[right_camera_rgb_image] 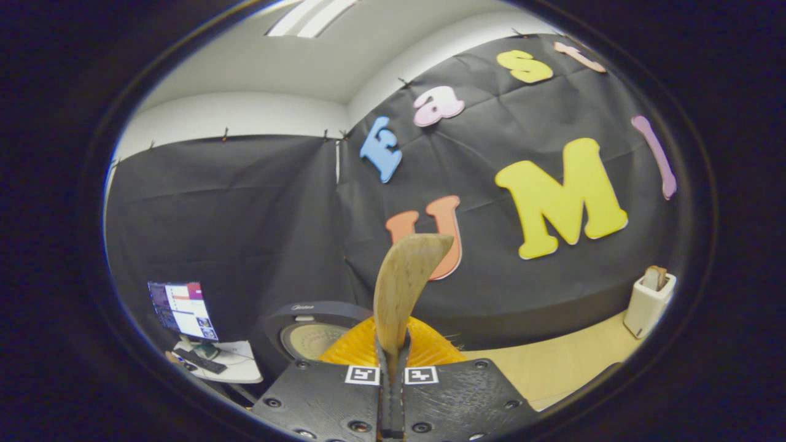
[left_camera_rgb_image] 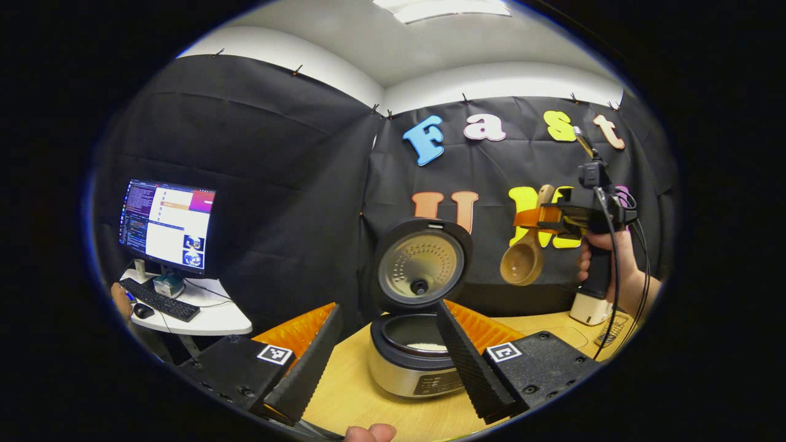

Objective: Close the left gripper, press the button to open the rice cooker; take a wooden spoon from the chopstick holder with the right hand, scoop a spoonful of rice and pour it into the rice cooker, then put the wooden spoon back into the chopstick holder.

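Left gripper view: left gripper (left_camera_rgb_image: 384,362) held wide open, nothing gripped, fingers framing cooker (left_camera_rgb_image: 414,362). Cooker seen on table (left_camera_rgb_image: 350,393) toward near edge, lid (left_camera_rgb_image: 420,264) raised, white rice visible in pot. Right gripper (left_camera_rgb_image: 540,218) seen farther off, above table's right end, spoon (left_camera_rgb_image: 523,258) clamped by handle, bowl hanging down, empty. Holder (left_camera_rgb_image: 589,309) stood at table's far right edge.

Right gripper view: fingers closed on spoon handle (right_camera_rgb_image: 402,288). Spoon judged light, stiff, smooth; best gripped mid-handle. Holder (right_camera_rgb_image: 648,305) seen at table's right.

Wooden spoon (right_camera_rgb_image: 402,288) upright, pinched between right gripper (right_camera_rgb_image: 393,368) fingers.
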